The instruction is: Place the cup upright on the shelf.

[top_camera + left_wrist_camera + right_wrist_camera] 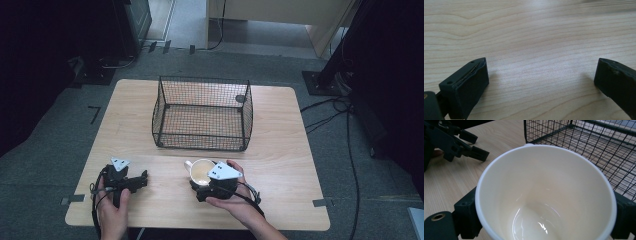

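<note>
A white mug stands open side up near the table's front edge, just in front of the wire basket. My right gripper is shut on the mug, one jaw pressed on each side of its wall. In the right gripper view the empty mug sits between those jaws, its glossy inside bare. My left gripper rests low at the front left, jaws pointing right toward the mug. In its own view the left gripper is open over bare wood. From the right gripper view, the left gripper lies beyond the mug.
The black wire basket is empty and stands at the middle of the light wooden table. Grey carpet surrounds the table, with cables on the floor at the right and dark stands at the back.
</note>
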